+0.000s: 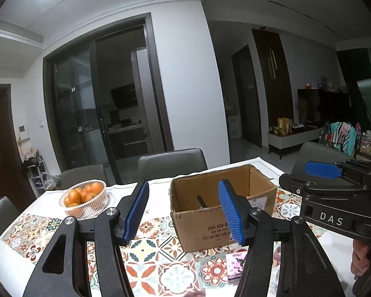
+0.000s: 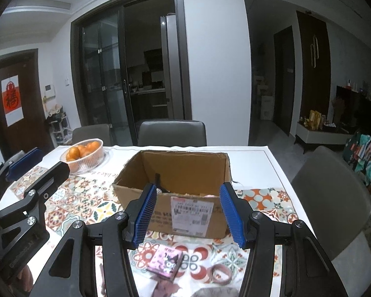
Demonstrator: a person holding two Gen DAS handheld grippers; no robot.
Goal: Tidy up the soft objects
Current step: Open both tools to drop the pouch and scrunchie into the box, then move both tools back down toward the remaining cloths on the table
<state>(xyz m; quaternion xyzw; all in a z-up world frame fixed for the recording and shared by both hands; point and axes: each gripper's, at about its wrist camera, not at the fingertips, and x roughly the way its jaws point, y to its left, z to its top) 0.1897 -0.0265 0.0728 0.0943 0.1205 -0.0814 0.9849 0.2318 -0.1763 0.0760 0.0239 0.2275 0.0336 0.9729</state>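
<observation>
An open cardboard box (image 1: 235,212) (image 2: 185,198) stands on the patterned tablecloth, with a dark object (image 2: 159,185) inside it. A small pink packet (image 2: 164,262) (image 1: 236,264) lies on the cloth just in front of the box. A pink band (image 2: 220,273) lies to its right, and a grey soft thing (image 2: 214,292) shows at the bottom edge. My left gripper (image 1: 184,214) is open and empty, held above the table before the box. My right gripper (image 2: 189,216) is open and empty, above the packet. Each gripper shows in the other's view, the right one (image 1: 321,170) and the left one (image 2: 24,160).
A white basket of oranges (image 1: 85,199) (image 2: 84,154) stands at the far left of the table (image 2: 254,158). Grey chairs (image 2: 172,133) stand behind the table and one (image 2: 334,198) stands at its right side.
</observation>
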